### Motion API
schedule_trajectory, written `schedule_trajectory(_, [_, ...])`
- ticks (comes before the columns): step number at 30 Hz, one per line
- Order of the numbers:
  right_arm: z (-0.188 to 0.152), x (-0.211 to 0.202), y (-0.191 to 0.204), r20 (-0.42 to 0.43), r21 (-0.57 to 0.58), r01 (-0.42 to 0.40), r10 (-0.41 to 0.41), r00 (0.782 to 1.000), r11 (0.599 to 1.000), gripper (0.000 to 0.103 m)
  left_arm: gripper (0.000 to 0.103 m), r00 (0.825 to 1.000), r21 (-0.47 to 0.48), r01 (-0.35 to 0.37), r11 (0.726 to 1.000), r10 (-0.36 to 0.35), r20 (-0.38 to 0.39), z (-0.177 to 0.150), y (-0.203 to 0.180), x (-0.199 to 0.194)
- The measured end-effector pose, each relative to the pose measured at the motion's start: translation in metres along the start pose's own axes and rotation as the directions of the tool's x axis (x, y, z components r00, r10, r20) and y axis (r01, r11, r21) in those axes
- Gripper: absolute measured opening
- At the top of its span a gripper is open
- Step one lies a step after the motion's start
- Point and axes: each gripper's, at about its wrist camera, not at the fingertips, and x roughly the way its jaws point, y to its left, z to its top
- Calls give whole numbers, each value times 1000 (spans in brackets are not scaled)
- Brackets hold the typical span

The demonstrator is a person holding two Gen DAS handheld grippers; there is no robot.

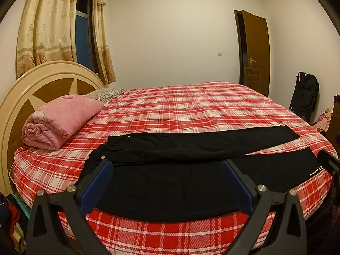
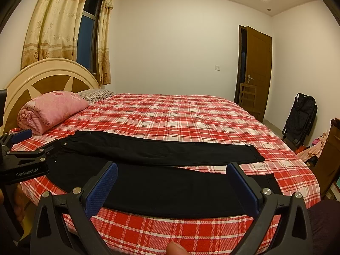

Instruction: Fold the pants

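We hold the left gripper (image 1: 166, 182) with its jaws spread wide and empty, above the black pants (image 1: 191, 148). The right gripper (image 2: 172, 182) is likewise spread wide and grips nothing. The pants lie flat along the near edge of the bed (image 2: 191, 114), waistband toward the headboard (image 1: 42, 80), both legs extended toward the foot end. A rolled pink quilt (image 1: 61, 119) rests at the head end.

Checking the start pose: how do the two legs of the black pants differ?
The far leg lies fully on the plaid bed, angling away; the near leg runs along the bed's front edge, under the open left gripper and open right gripper. Only the near leg's cuff shows white lettering. Both are black, flat and unfolded.
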Motion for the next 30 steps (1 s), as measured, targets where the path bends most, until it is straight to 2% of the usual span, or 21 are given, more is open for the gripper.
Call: schedule_trajectory(30, [0, 3, 4, -12, -8, -3, 3, 1000, 1000, 102, 103, 1000, -7, 2, 1000, -2, -4, -3, 2, 0])
